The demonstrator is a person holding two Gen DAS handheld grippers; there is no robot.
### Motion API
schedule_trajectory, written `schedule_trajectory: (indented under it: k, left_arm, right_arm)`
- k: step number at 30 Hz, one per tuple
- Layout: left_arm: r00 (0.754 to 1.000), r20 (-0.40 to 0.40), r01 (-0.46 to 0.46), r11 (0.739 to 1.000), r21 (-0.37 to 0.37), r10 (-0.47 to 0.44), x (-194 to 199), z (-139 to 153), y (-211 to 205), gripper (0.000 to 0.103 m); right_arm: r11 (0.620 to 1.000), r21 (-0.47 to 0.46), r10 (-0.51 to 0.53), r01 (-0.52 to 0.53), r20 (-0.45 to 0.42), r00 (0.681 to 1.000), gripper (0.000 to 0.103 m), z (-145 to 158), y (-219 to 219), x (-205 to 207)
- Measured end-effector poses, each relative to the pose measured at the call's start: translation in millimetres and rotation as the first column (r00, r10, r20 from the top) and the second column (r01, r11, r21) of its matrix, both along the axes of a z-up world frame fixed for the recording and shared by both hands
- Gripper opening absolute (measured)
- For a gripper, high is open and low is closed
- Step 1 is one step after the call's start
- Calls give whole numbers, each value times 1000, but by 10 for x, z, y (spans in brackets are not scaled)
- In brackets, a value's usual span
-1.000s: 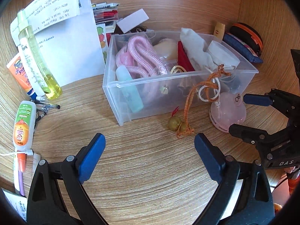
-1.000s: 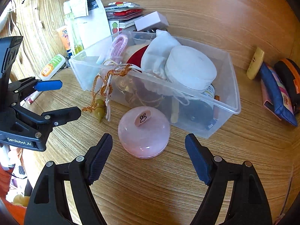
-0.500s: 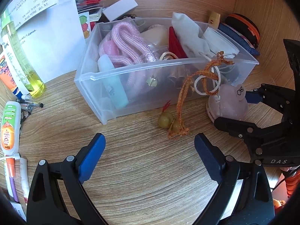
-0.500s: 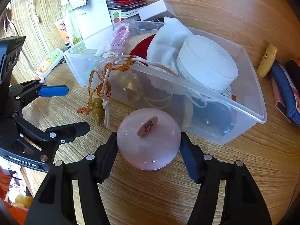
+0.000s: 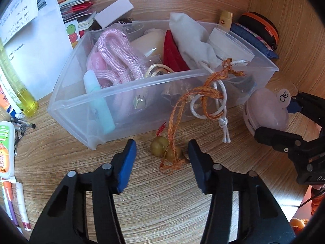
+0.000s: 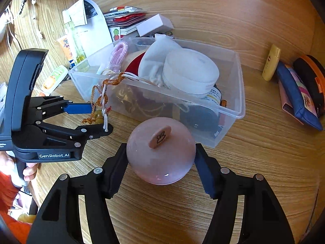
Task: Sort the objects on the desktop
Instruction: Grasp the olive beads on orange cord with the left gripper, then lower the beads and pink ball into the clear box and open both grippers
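Your desk (image 6: 264, 162) is matt wood with plain grain. The box (image 5: 67, 99) is clear, smooth plastic. The pink jar (image 6: 160, 158) looks glossy. The orange cord (image 5: 176, 109) is rough braid, and the white pouch (image 5: 193, 40) is soft cloth.

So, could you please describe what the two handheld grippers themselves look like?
Both are black plastic scissor-style frames with silver rivets and blue finger pads. The left gripper has a tall black housing with white "GenRobot.AI" lettering, held by a hand beside an orange-red sleeve. The right gripper has ridged inner pads; its side shows white letters "DA".
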State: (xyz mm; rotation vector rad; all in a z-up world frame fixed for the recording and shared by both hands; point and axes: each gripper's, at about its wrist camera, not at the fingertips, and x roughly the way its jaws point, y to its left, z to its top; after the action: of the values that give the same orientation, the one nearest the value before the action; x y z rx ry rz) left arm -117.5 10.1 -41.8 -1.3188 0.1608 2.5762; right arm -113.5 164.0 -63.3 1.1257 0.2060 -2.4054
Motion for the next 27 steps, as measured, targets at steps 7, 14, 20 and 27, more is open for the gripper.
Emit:
schedule_trajectory:
  k: [7, 14, 20, 27]
  left_arm:
    - [1000, -8, 9, 1000, 16, -9, 18, 11, -10, 27]
    - [997, -64, 38, 999, 31, -36, 206, 202, 12, 27]
    - [990, -134, 41, 997, 64, -33, 290, 465, -29, 27]
    - [978, -211, 18, 998, 67, -4, 259, 718, -180, 27]
  right_arm:
    - [999, -27, -17, 17, -8, 1000, 60, 79, 96, -10]
    - [998, -49, -34, 32, -45, 998, 60, 202, 169, 50]
    - [997, -71, -45, 39, -96, 994, 60, 398, 220, 98]
    - [997, -77, -41, 29, -151, 988, 60, 605, 106, 10]
